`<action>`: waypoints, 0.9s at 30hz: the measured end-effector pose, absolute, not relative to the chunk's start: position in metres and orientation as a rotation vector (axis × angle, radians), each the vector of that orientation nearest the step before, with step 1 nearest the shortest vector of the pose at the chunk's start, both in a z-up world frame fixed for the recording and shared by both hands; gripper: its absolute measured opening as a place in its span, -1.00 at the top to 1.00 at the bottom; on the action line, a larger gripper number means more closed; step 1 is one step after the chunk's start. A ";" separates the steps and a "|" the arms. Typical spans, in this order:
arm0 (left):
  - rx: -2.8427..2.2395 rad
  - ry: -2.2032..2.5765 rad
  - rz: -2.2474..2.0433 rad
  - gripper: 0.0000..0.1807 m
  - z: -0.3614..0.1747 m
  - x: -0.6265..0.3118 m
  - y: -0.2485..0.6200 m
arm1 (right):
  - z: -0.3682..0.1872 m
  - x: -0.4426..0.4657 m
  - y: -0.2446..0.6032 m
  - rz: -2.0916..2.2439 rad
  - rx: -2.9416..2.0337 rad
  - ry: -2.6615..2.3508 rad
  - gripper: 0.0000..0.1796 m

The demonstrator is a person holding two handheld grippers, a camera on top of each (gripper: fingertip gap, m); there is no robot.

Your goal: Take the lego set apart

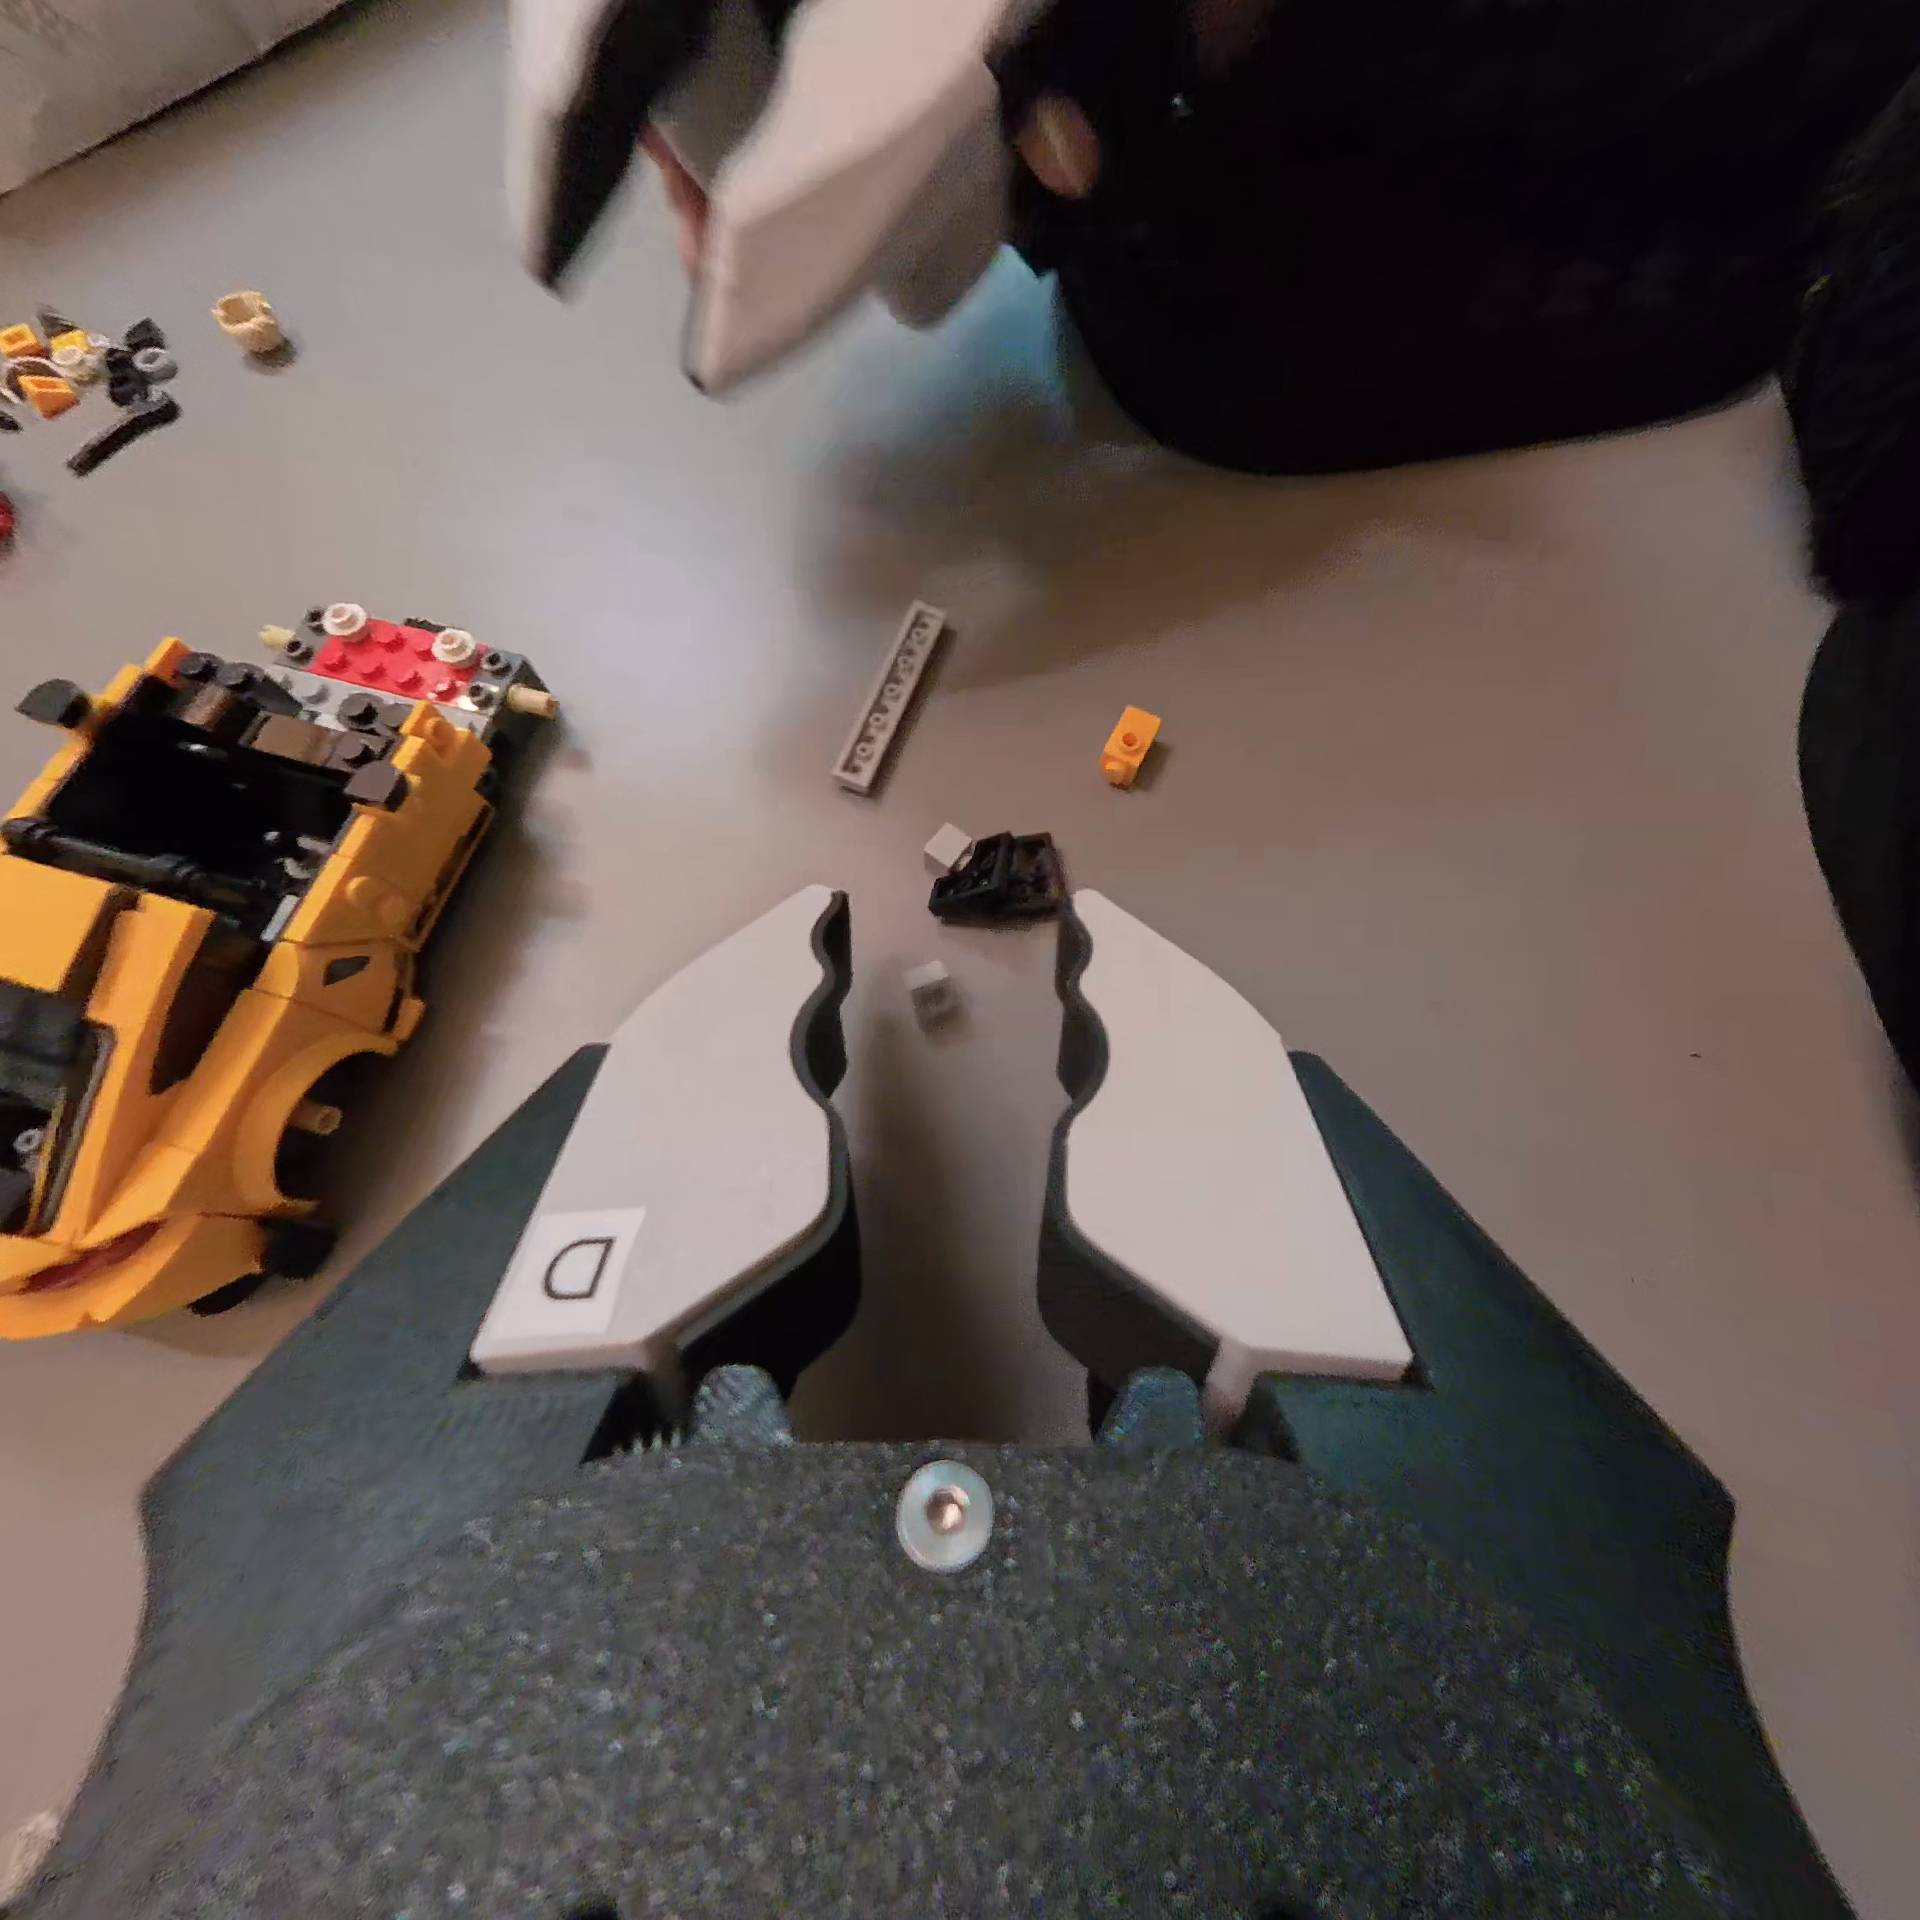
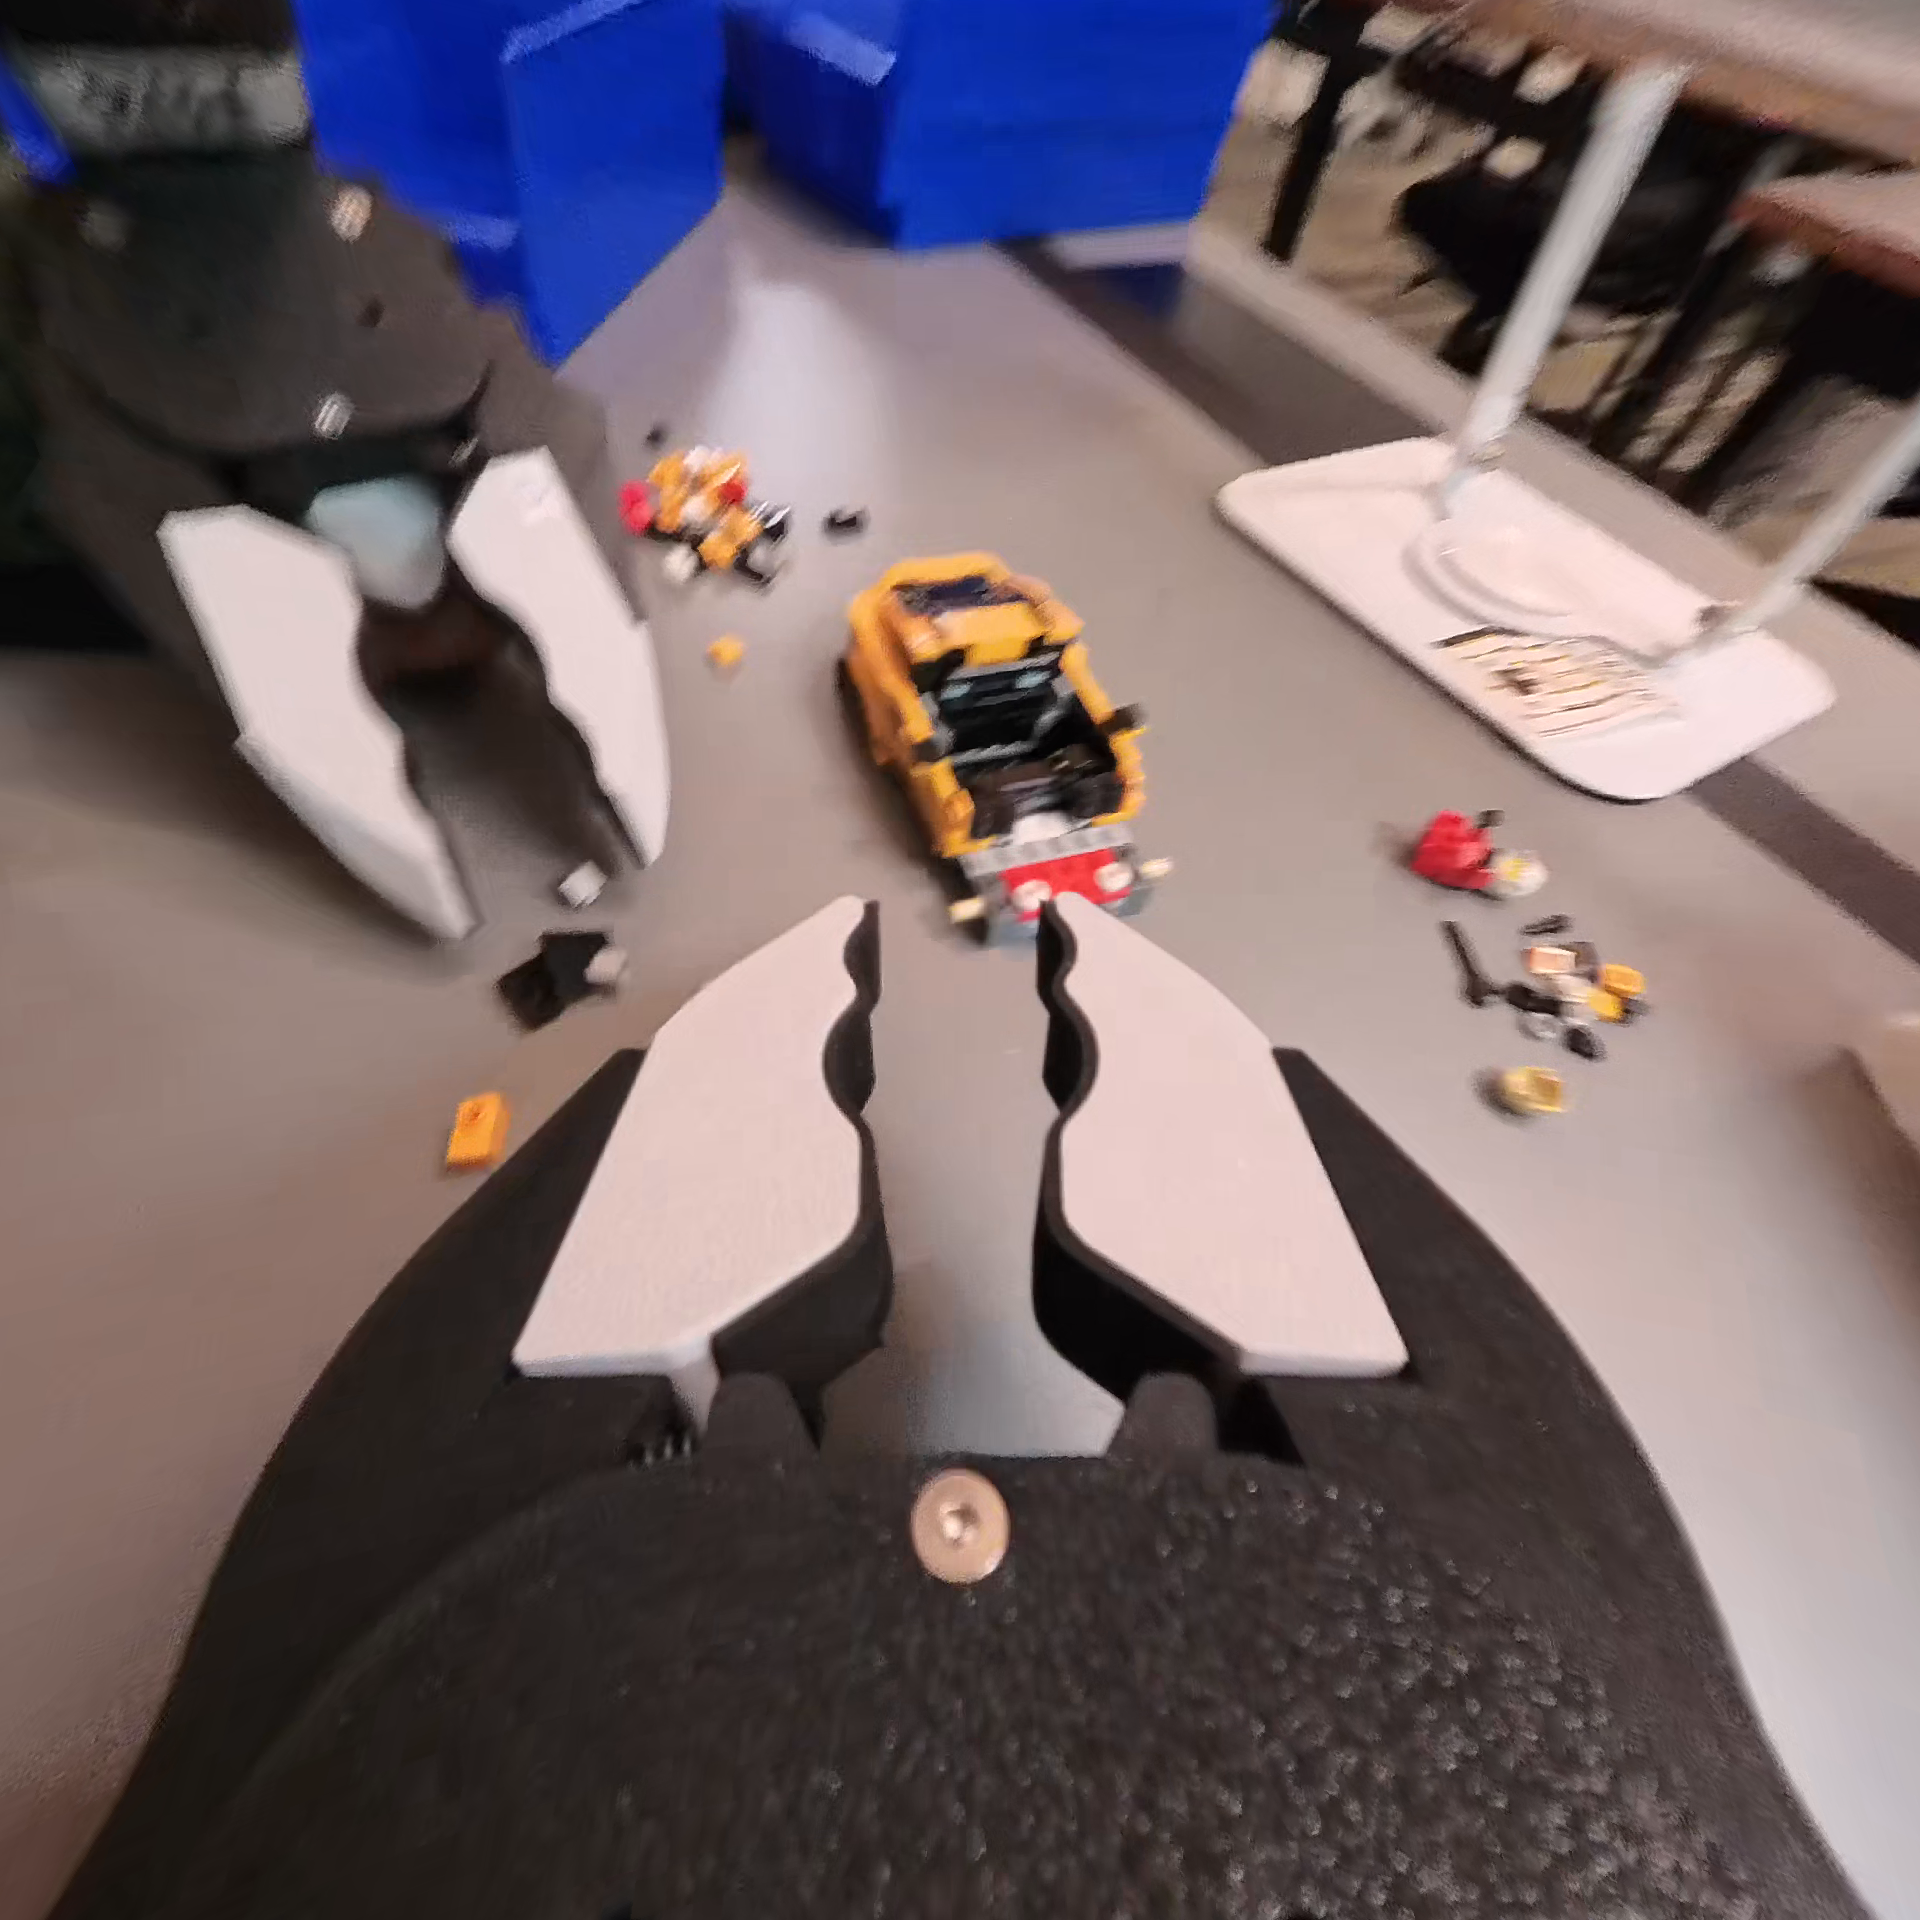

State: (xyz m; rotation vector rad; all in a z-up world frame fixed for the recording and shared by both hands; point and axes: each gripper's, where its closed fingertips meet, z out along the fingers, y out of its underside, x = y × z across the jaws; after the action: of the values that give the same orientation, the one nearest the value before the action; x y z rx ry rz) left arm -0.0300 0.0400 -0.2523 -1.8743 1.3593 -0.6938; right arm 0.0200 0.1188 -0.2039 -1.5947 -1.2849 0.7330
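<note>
Closest to our left gripper (image 1: 954,914), a small light-grey brick (image 1: 930,995) lies on the grey tabletop (image 1: 1351,1039) between the parted, empty jaws, with a black sloped plate piece (image 1: 1000,871) just beyond the tips. Farther off we see a long grey studded plate (image 1: 891,698) and a small orange brick (image 1: 1130,744). Our right gripper (image 2: 956,920) is likewise part-open and holds nothing; it points at the rear of the yellow-and-black lego car (image 2: 1003,727), whose red-and-grey tail end faces it. The car sits well apart from the left gripper, off to its left, with its roof already gone. A heap of loose small parts (image 2: 1548,987) lies to the right of the car in the right wrist view. We judge the step in hand to be re-approaching the car: steady the body with one gripper low on its sides, then pinch a single exposed rear piece squarely and peel upward, not sideways.
</note>
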 end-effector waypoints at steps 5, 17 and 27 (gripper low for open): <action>-1.885 1.396 -0.679 0.48 -0.258 -0.024 0.037 | -0.154 0.051 0.163 0.729 -1.522 -0.853 0.61; -1.924 1.424 -0.602 0.73 -0.267 -0.018 0.037 | -0.107 0.096 0.181 0.559 -1.366 -0.535 0.60; -1.891 1.403 -0.562 0.95 -0.263 -0.025 0.045 | -0.120 0.094 0.185 0.523 -1.415 -0.578 0.65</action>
State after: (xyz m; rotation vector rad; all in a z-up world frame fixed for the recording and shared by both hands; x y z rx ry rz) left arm -0.0255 0.0447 -0.2632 -1.8911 1.4033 -0.5620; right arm 0.0943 0.1848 -0.1197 -1.4151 -0.5783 0.5234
